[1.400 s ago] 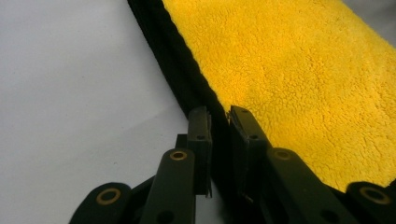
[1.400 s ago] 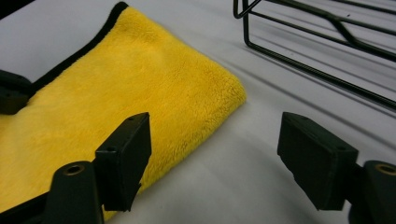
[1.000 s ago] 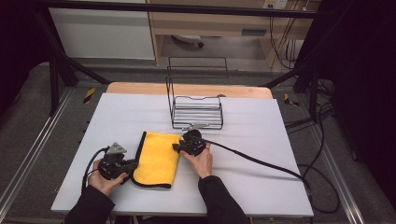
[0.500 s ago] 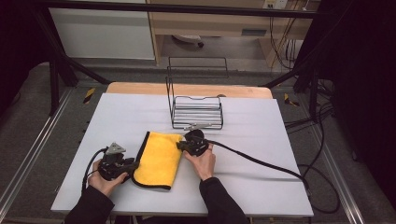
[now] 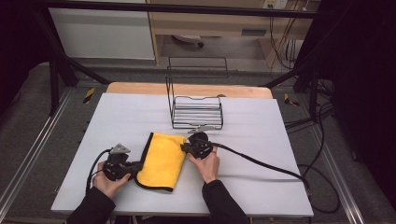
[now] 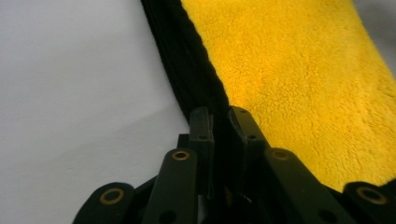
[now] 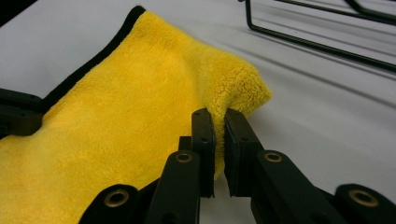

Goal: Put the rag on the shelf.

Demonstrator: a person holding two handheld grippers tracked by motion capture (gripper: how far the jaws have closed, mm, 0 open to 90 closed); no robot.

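Lying folded on the white table (image 5: 261, 140) is a yellow cloth (image 5: 161, 161), plush-piled with a black trim along its edge, stretched between the two grippers. Left gripper (image 5: 135, 167) is pinching the cloth's near black-trimmed edge; in the left gripper view its jaws are standing nearly together with the dark hem caught between them. Left hand (image 5: 108, 179) is wrapping the gripper body from below, forearm coming in low. Right gripper (image 5: 186, 148) is clamping the cloth's opposite corner, jaws pressed close on a puckered fold of yellow pile in the right gripper view. Right hand (image 5: 208, 163) is holding behind it, cable (image 5: 261, 165) trailing off to its right. Beyond the right gripper, a black wire rack (image 5: 196, 112) is standing apart from the cloth.
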